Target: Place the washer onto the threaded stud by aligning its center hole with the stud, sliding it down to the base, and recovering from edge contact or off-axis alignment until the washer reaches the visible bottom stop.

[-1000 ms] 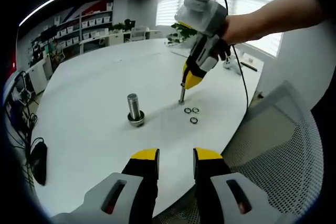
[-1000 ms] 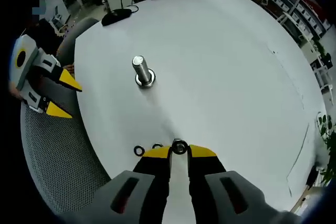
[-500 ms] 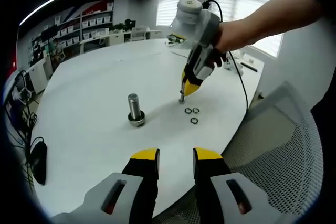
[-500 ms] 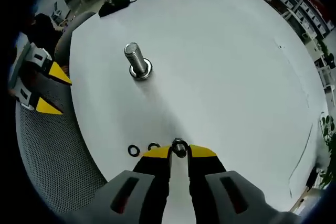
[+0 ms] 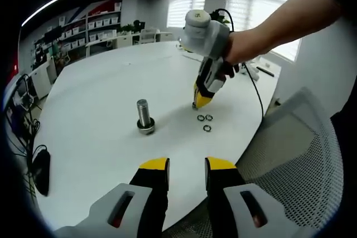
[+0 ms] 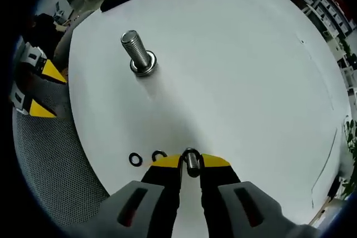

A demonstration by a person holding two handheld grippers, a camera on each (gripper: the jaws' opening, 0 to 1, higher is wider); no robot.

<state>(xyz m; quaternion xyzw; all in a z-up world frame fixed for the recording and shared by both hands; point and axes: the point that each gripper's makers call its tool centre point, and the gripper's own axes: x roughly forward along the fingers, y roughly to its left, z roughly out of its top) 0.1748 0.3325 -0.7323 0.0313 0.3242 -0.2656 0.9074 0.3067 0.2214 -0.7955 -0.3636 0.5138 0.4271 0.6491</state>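
Note:
A threaded steel stud stands upright on the white table, with a ring around its foot. In the right gripper view the stud is at upper left. My right gripper is shut on a small metal part with a ring-shaped end, its tip close to the table. From the left gripper view, that right gripper is held by a hand beside three loose washers. My left gripper hangs open over the table's near edge, holding nothing.
Two loose washers lie just left of my right gripper's tips. A grey mesh chair stands at the table's edge. A black object lies near the left rim. Shelves and desks fill the far room.
The right gripper has tilted over and sunk closer to the table, still shut on the metal part; the stud looks nearer in its view. The left gripper has stayed put.

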